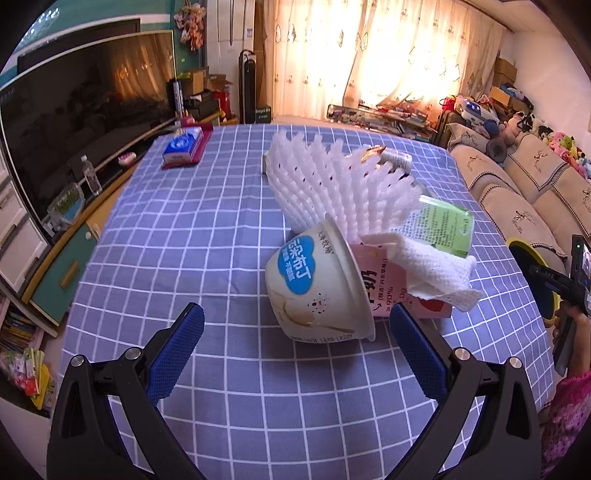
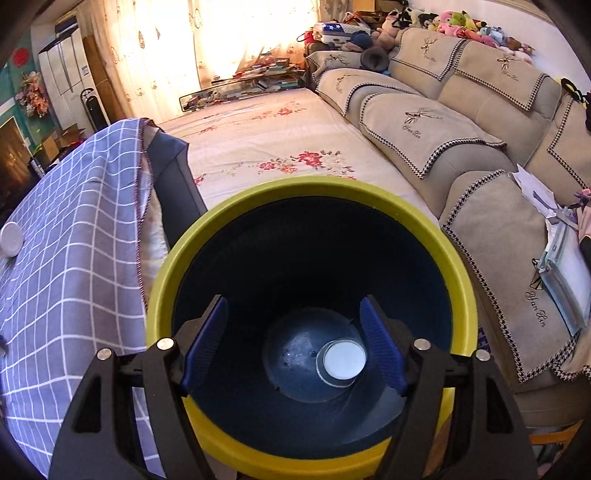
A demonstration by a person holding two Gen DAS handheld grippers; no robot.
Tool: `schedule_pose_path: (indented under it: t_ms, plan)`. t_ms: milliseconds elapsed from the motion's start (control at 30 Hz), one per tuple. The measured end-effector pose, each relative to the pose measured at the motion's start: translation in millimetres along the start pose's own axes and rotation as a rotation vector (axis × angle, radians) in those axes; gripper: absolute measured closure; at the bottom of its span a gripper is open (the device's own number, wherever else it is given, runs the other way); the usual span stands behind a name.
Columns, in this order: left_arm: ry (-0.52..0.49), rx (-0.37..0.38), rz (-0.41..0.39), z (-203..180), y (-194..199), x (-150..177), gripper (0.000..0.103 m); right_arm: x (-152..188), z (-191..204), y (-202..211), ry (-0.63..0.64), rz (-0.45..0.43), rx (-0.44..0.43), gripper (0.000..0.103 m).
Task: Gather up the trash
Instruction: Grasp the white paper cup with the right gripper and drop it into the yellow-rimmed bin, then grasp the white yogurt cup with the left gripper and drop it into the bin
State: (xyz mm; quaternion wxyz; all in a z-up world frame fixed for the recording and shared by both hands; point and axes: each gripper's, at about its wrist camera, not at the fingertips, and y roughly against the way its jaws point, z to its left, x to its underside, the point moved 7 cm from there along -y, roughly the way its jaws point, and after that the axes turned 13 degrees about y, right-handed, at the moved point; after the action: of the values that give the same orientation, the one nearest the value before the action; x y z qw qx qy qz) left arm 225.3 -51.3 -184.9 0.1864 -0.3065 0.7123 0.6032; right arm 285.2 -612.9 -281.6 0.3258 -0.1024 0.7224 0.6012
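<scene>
Trash pile (image 1: 354, 236) on table in left view only, bin (image 2: 310, 192) under right hand-held gripper (image 2: 293, 347), both hand-held grippers apart.

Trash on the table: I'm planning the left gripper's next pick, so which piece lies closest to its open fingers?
The cream pudding cup, tipped on its side directly ahead of the left gripper. The pink carton, white napkin and foam net lie behind it.

Living room, strong daylight glowing through closed patterned curtains (image 1: 388, 55) along the far wall. Big dark television (image 1: 85, 110) on a teal-and-wood cabinet (image 1: 62, 266) on one side, a beige sofa (image 2: 461, 122) with deer-embroidered covers and a row of plush toys (image 2: 461, 22) on its back opposite. Between them a table under a blue-grey checked cloth (image 1: 207, 229), a floral-print sheet (image 2: 266, 136) spread beside the sofa
</scene>
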Motion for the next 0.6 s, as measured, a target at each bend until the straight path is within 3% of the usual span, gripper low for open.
schedule_pose_path:
  t_ms: [333,467,600]
  plan:
    - [0.017,0.020,0.050,2.5,-28.4,-1.5,0.007,-1.3,11.7,7.7,0.011,-0.010,-0.033,0.032]
    - [0.047,0.046,0.081,10.0,-35.7,2.9,0.022,-0.7,11.9,9.0,0.010,-0.011,-0.045,0.032]
    - [0.071,0.078,0.091,15.3,-37.2,3.6,0.050,1.1,13.9,8.7,0.011,-0.008,-0.055,0.032]
